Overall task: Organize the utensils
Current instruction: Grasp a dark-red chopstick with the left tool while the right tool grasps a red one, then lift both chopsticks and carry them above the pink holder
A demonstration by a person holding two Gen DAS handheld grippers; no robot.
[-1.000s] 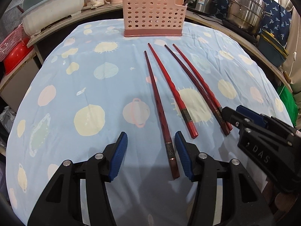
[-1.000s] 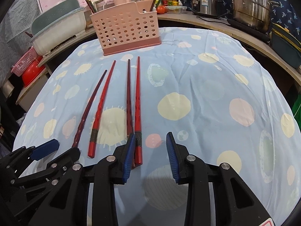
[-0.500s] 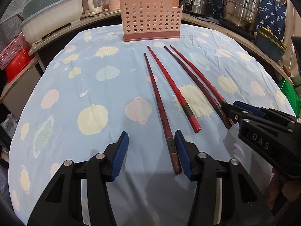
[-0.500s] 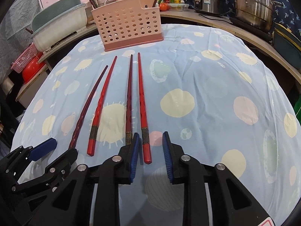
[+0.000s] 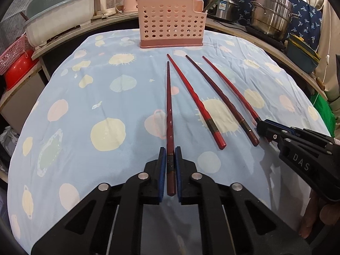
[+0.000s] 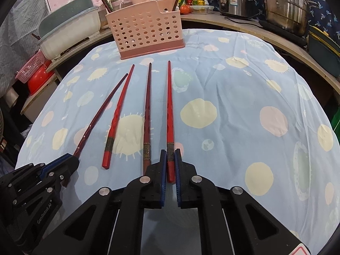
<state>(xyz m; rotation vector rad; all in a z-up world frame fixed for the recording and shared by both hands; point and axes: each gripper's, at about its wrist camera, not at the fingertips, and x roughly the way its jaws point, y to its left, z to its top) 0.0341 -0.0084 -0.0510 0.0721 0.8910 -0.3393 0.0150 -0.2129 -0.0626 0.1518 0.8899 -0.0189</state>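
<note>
Blue spotted cloth (image 5: 89,97) covers the tabletop; pink perforated caddy (image 5: 171,22) stands at the far edge, top centre of both views. Shelf behind it carries steel pots (image 5: 271,10) at upper right and a green-rimmed basin (image 5: 59,19) at upper left.

Four chopsticks lie side by side on the cloth, tips toward the caddy, butts toward the cameras.

Left tool (image 5: 169,165): narrow, blue pads clamped on the butt of the leftmost, dark chopstick (image 5: 169,114). Stick runs straight up the frame centre from between the pads; its end pokes out behind them. In the right wrist view the same tool (image 6: 63,163) sits at lower left with the dark stick (image 6: 102,110) running out of it up and to the right.

Right tool (image 6: 170,165): narrow, pads gripping the butt of the rightmost, red chopstick (image 6: 170,110), just below its metal band. In the left wrist view that tool (image 5: 263,127) is at the right edge, and the red stick (image 5: 229,87) disappears into its tip.

Between the two held sticks: a red one (image 5: 195,102) and a dark one (image 5: 221,99), both loose on the cloth, apart from either tool. In the right wrist view the dark middle stick (image 6: 147,114) lies just left of the right tool's left finger; cannot tell if they touch.
</note>
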